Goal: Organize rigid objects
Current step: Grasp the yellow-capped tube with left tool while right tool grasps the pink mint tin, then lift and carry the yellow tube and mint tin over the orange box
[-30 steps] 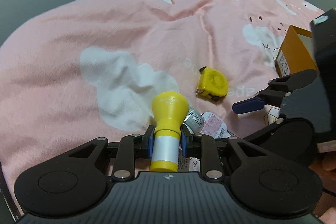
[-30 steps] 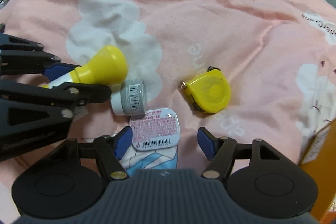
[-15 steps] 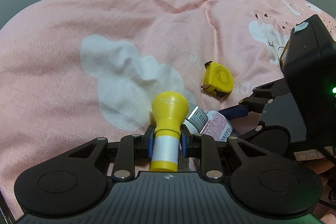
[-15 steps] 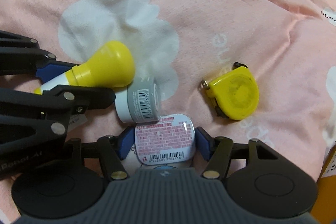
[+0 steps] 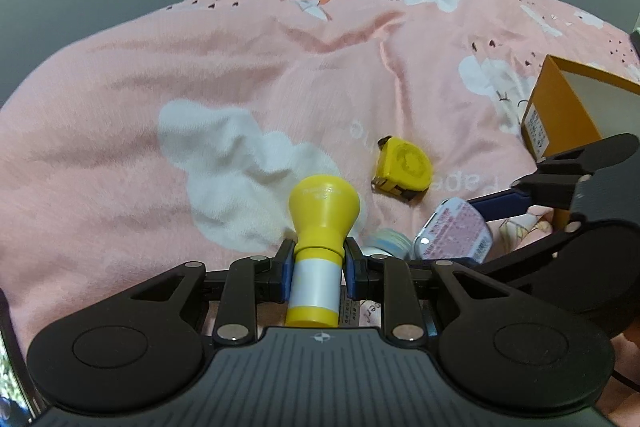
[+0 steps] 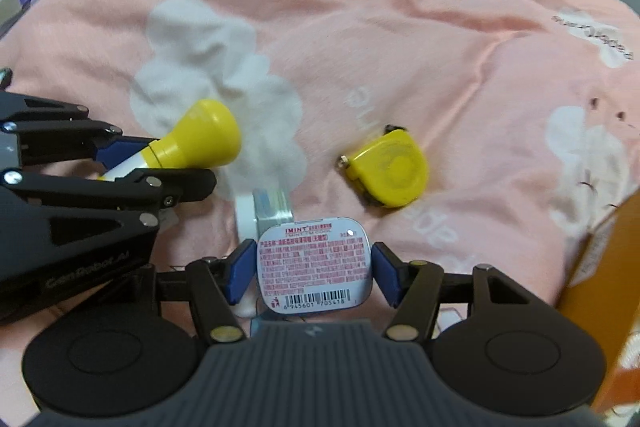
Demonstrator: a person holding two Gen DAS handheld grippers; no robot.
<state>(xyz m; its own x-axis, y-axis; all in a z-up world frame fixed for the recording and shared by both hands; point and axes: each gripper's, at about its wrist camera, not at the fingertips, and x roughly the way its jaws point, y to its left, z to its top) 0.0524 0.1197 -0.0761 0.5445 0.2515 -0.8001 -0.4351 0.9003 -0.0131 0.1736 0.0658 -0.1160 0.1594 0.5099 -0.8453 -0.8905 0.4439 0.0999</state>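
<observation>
left wrist view
left gripper (image 5: 316, 269): clamped on the yellow-capped bottle (image 5: 320, 223), pads pinching the narrow neck just under the bulbous cap
bottle handling: judged light, stiff plastic, smooth and a bit slippery; neck below the flared cap looks the safest hold, since the cap blocks sliding out
mint tin (image 5: 454, 237): lifted off the pink blanket (image 5: 200, 75), caught between the right tool's blue pads, off to the right
small white jar (image 5: 386, 241): lying on the blanket just beyond the left fingers, partly hidden
tape measure (image 5: 404, 165): resting free on the blanket, apart from both tools
orange box (image 5: 560, 111): open, at the right edge; probably the place for the items

right wrist view
right gripper (image 6: 314, 269): closed across the mint tin (image 6: 314, 265), pads on its two short sides, label facing up
tin handling: judged thin metal, rigid, light, slick rounded edges; a flat squeeze across the width suits it, though a tilt could let it slip
left tool (image 6: 120, 163): entering from the left with the bottle (image 6: 196, 139) held, cap pointing right
jar (image 6: 264, 211): on the blanket, just behind the tin
tape measure (image 6: 386, 167): untouched, to the right; judged denser than the rest, best taken across its flat faces
orange box (image 6: 600, 267): at the right edge, near
</observation>
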